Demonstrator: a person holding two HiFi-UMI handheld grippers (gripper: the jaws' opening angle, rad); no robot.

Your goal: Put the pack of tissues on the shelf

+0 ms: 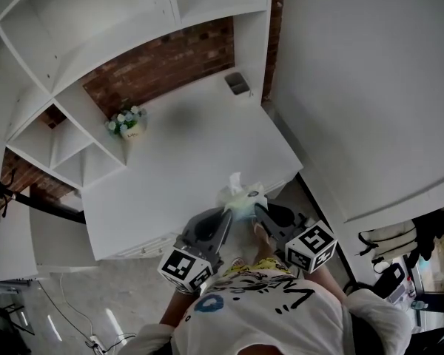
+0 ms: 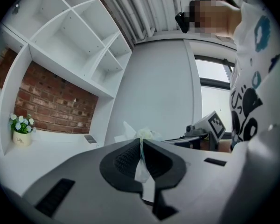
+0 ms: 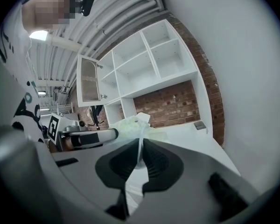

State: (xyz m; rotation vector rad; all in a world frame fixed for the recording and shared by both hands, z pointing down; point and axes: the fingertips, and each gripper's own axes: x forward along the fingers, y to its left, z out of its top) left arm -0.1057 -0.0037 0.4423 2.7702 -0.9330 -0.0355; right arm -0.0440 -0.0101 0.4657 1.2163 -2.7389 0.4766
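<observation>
The pack of tissues [image 1: 242,195] is pale green in clear wrap with a white tissue sticking up. It hangs between my two grippers, just over the near edge of the white counter [image 1: 185,161]. My left gripper [image 1: 226,211] is shut on the wrapper's left edge, which shows as thin film [image 2: 141,160] pinched between the pads. My right gripper [image 1: 257,210] is shut on the wrapper's right edge [image 3: 140,154]. From each gripper view the pack [image 2: 147,134] [image 3: 129,125] sits just beyond the jaws, and the other gripper is across it.
White open shelving [image 1: 66,65] with a brick back wall rises behind the counter. A small pot of flowers [image 1: 128,123] stands at the counter's back left, and a small grey holder [image 1: 237,84] at the back right. A white wall [image 1: 370,87] borders the right side.
</observation>
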